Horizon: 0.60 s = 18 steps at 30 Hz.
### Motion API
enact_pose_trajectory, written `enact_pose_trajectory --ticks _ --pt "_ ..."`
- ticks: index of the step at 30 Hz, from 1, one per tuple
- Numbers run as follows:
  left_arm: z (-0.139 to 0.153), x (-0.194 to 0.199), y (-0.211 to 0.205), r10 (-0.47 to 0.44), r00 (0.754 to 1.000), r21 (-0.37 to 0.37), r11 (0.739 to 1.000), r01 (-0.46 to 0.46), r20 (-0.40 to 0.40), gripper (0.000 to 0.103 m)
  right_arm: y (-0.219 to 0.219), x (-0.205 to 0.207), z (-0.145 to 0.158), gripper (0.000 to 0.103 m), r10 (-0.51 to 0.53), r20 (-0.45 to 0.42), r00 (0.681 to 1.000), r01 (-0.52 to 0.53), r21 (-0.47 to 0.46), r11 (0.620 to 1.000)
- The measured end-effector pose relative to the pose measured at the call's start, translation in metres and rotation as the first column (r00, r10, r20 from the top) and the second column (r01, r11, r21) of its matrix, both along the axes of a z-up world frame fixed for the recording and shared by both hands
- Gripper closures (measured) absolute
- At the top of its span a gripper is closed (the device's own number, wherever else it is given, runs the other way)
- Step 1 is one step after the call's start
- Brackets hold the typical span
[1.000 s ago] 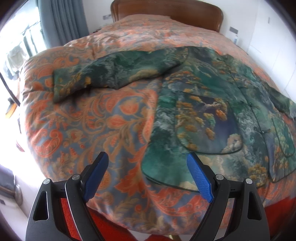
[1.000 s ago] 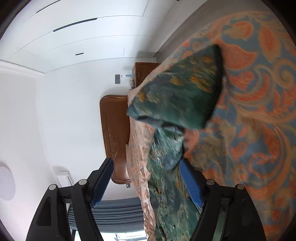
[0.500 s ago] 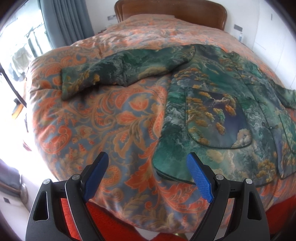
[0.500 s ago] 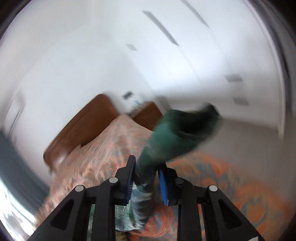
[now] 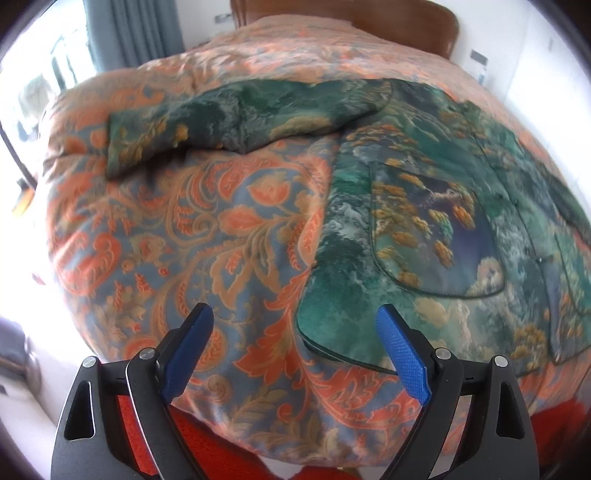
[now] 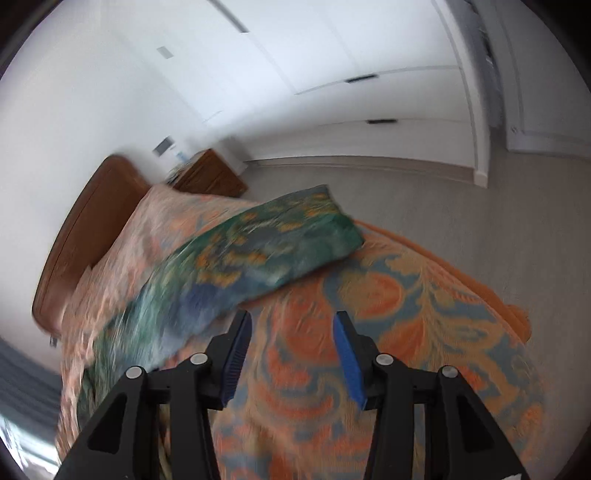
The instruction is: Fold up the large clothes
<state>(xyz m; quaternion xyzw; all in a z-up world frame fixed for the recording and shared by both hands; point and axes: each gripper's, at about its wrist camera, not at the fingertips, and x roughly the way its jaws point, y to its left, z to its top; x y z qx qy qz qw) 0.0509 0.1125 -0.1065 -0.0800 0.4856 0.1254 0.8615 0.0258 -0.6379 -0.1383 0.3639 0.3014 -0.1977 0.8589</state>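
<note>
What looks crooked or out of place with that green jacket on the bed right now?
Nothing is damaged. The green jacket lies spread flat on the bedspread, but its sleeve kinks and bunches near the cuff rather than lying straight. The other sleeve reaches to the bed's edge.

Orange and blue paisley bedspread over the whole bed, hanging past its near edge. Wooden headboard at the far end, against a white wall. Grey curtain left of it, beside a bright window. Wooden nightstand next to the headboard. White wardrobe doors along the far wall, above grey floor.
</note>
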Motion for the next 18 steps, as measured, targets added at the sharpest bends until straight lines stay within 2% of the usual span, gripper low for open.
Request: enact_pose_trajectory --ticks 3,7,10,13,15,18 --pt "-0.004 0.0 -0.001 -0.009 1.0 -0.015 1.0 0.009 0.004 0.012 0.04 -0.025 0.014 0.046 0.119 -0.003 0.993 -0.119 -0.101 0.988" --pt "-0.009 0.001 -0.001 -0.04 0.999 -0.028 0.999 0.04 0.001 0.012 0.106 -0.059 0.028 0.04 0.321 -0.067 0.945 -0.328 -0.217 0.919" --pt "-0.011 -0.001 0.005 -0.046 0.999 -0.05 0.998 0.046 0.004 0.011 0.15 -0.064 0.026 0.04 0.423 -0.142 0.895 -0.446 -0.242 0.862" --pt "-0.013 -0.006 0.012 -0.04 0.999 -0.063 0.997 0.04 0.001 0.011 0.175 -0.072 0.023 0.04 0.476 -0.171 0.863 -0.505 -0.249 0.826" --pt "-0.015 -0.01 0.017 -0.031 1.0 -0.07 0.997 0.031 -0.003 0.011 0.188 -0.081 0.022 0.04 0.495 -0.178 0.851 -0.525 -0.246 0.815" --pt "-0.018 -0.016 0.023 -0.016 1.0 -0.077 0.997 0.015 -0.007 0.011 0.197 -0.079 0.015 0.04 0.506 -0.177 0.844 -0.535 -0.215 0.817"
